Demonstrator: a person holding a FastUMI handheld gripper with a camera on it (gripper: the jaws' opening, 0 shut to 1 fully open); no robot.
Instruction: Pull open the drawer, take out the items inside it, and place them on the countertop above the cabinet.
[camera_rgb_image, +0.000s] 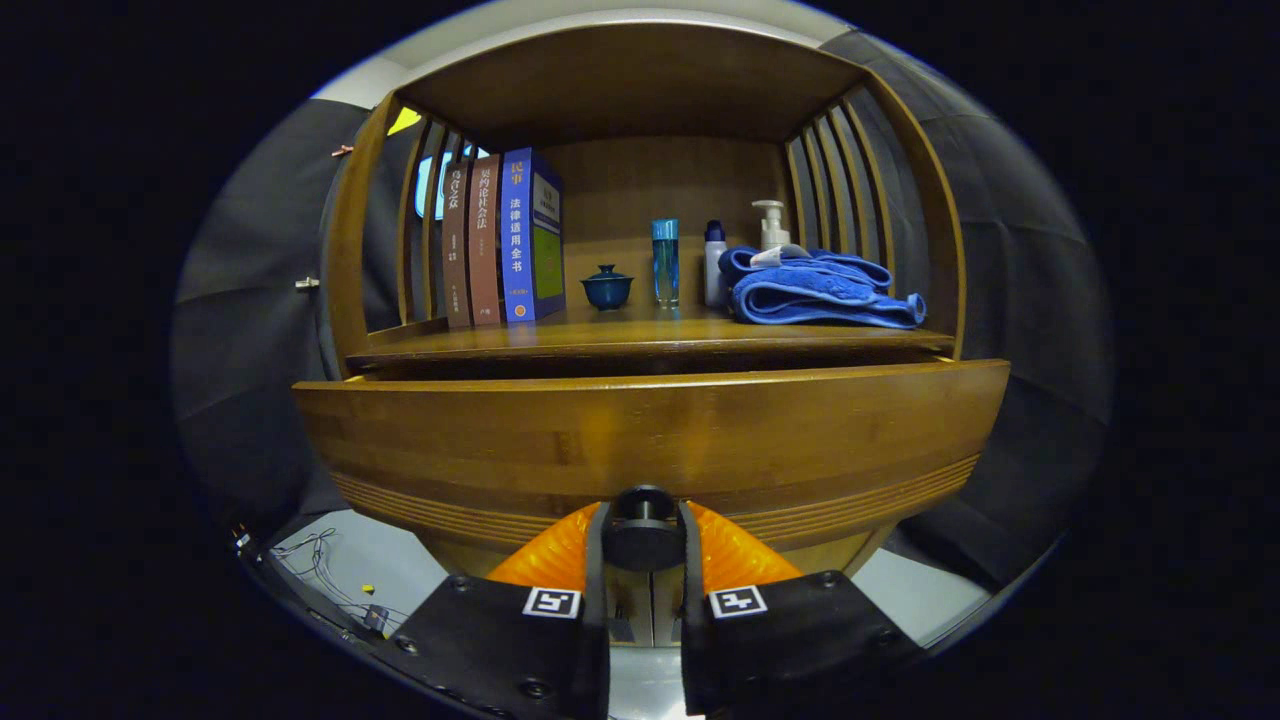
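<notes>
A wooden cabinet fills the scene, its drawer front (650, 435) standing slightly out from the carcass with a dark gap above it. A round dark knob (643, 540) on the lower middle of the drawer front sits between my two fingers, and my gripper (643, 545) is shut on it. The drawer's inside is hidden behind its front panel. Above the drawer runs the wooden countertop (600, 335).
On the countertop stand three books (500, 240) at the left, a small dark lidded cup (607, 287), a blue glass (665, 262), a bottle (714, 265), a pump dispenser (771, 224) and a folded blue towel (820, 290). Cables (320, 570) lie on the floor at lower left.
</notes>
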